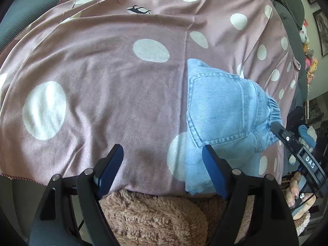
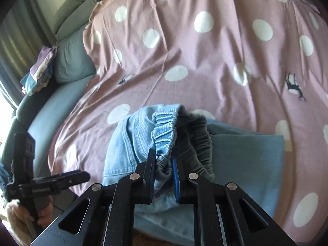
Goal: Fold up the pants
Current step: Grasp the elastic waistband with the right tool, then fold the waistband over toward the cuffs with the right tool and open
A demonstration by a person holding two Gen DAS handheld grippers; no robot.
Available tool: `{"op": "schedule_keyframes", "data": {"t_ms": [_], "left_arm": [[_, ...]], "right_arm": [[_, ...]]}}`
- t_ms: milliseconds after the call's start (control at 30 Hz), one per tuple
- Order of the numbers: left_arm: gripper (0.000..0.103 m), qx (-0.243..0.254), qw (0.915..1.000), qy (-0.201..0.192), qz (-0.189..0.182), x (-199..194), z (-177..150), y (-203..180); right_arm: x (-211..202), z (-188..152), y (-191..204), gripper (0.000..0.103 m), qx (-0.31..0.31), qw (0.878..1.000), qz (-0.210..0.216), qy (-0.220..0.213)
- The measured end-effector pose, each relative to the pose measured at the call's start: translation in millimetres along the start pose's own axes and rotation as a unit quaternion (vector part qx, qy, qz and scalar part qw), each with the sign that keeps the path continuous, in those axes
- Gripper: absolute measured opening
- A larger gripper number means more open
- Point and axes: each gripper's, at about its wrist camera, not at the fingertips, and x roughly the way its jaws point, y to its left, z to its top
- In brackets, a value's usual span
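Light blue denim pants (image 1: 221, 110) lie on a pink sheet with white dots (image 1: 106, 86), near its front edge. My right gripper (image 2: 164, 160) is shut on the gathered elastic waistband (image 2: 165, 135) and holds it lifted, so the grey inside of the waist gapes open. The rest of the pants (image 2: 246, 164) lies flat to the right in the right wrist view. My left gripper (image 1: 163, 153) stands open just above the sheet, left of the pants, with nothing between its fingers. Its right finger (image 1: 213, 170) overlaps the pants' lower edge.
The sheet covers a grey-blue sofa or bed (image 2: 51, 127) with cushions (image 2: 73, 59) at the far left. Folded cloth (image 2: 39, 73) lies on its edge. A brown fluffy sleeve or rug (image 1: 151, 219) shows below the left gripper. Soft toys (image 1: 307, 47) stand at the far right.
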Motion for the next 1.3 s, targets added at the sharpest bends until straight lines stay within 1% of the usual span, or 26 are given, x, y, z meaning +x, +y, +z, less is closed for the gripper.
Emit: {"op": "schedule_keyframes", "data": {"t_ms": [67, 100, 167, 233, 333, 433, 500, 533, 567, 600, 633, 667, 733, 800, 867, 1000, 1100, 1133, 1167, 1300], "left_arm": [[0.079, 0.006, 1.0000, 0.003, -0.006, 4, 1, -5], [0.079, 0.009, 0.9999, 0.008, -0.008, 8, 1, -7], [0.079, 0.010, 0.9998, 0.019, -0.007, 16, 0, -11], [0.079, 0.012, 0.9995, 0.029, -0.007, 25, 0, -14], [0.079, 0.020, 0.9995, 0.022, -0.002, 28, 0, -18], [0.079, 0.026, 0.9995, 0.020, -0.002, 31, 1, -20], [0.079, 0.034, 0.9993, 0.018, 0.002, 32, 1, -22], [0.079, 0.036, 0.9992, 0.016, 0.003, 33, 0, -22], [0.079, 0.037, 0.9992, 0.015, 0.003, 32, 0, -22], [0.079, 0.037, 0.9992, 0.016, 0.002, 33, 0, -22], [0.079, 0.036, 0.9992, 0.017, 0.000, 32, 0, -22], [0.079, 0.034, 0.9993, 0.017, -0.002, 32, 0, -22], [0.079, 0.030, 0.9993, 0.019, -0.007, 31, -1, -19], [0.079, 0.027, 0.9994, 0.019, -0.009, 30, 0, -19], [0.079, 0.027, 0.9994, 0.019, -0.010, 29, -1, -19], [0.079, 0.027, 0.9993, 0.022, -0.014, 27, -2, -18], [0.079, 0.022, 0.9994, 0.024, -0.016, 25, -1, -17], [0.079, 0.022, 0.9993, 0.024, -0.016, 24, -1, -17], [0.079, 0.023, 0.9993, 0.024, -0.015, 23, -2, -16], [0.078, 0.019, 0.9994, 0.026, -0.015, 19, -3, -17]], "right_arm": [[-2, -5, -9, 0.015, 0.010, 1.000, 0.004, 0.005], [2, -7, -13, 0.015, 0.016, 1.000, 0.000, 0.011], [20, -13, -25, 0.015, 0.033, 0.999, -0.014, 0.039], [30, -20, -33, 0.015, 0.044, 0.998, -0.016, 0.050], [31, -20, -35, 0.015, 0.043, 0.998, -0.015, 0.052], [28, -18, -27, 0.019, 0.015, 0.997, -0.053, 0.054], [27, -17, -25, 0.020, 0.004, 0.997, -0.059, 0.054], [29, -16, -26, 0.022, 0.005, 0.997, -0.061, 0.057], [30, -15, -29, 0.032, 0.010, 0.996, -0.065, 0.059], [31, -14, -32, 0.039, 0.015, 0.995, -0.073, 0.060], [32, -13, -34, 0.050, 0.020, 0.995, -0.082, 0.060], [33, -13, -36, 0.055, 0.021, 0.994, -0.087, 0.061], [36, -13, -39, 0.055, 0.022, 0.995, -0.076, 0.065], [47, -14, -43, 0.055, 0.028, 0.995, -0.051, 0.087], [61, -16, -46, 0.055, 0.038, 0.993, -0.035, 0.108], [63, -16, -45, 0.053, 0.043, 0.994, -0.019, 0.098], [61, -18, -46, 0.044, 0.045, 0.995, -0.005, 0.086], [59, -19, -44, 0.036, 0.043, 0.996, 0.002, 0.081], [55, -19, -41, 0.032, 0.040, 0.996, 0.006, 0.075], [39, -16, -31, 0.030, 0.043, 0.997, -0.008, 0.056]]}}
